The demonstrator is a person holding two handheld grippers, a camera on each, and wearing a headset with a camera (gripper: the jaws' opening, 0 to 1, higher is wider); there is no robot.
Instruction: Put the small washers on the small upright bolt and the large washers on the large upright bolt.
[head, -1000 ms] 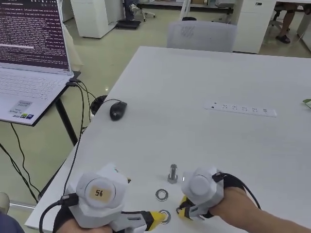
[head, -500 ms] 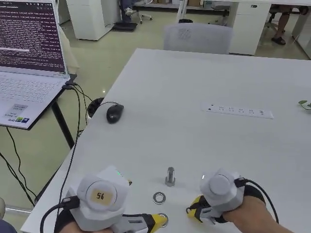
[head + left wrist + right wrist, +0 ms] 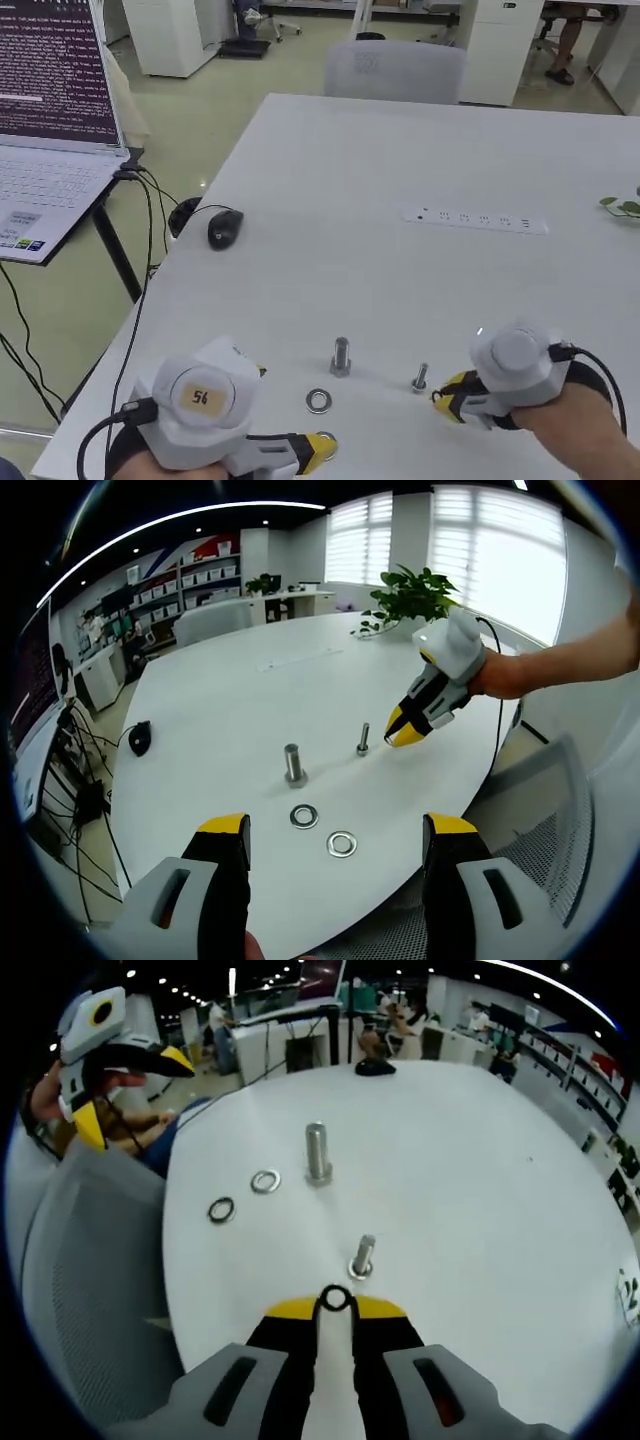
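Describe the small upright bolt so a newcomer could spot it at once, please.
On the white table, look near its front edge, where two bolts stand upright. The small bolt is beside the right gripper, shorter and thinner than the large bolt.

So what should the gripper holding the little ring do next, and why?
Probably ease the right gripper forward a little, until the small silver metal washer pinched in its shut jaws sits above the small upright silver bolt. The washer is held just short of that bolt, not yet over it.
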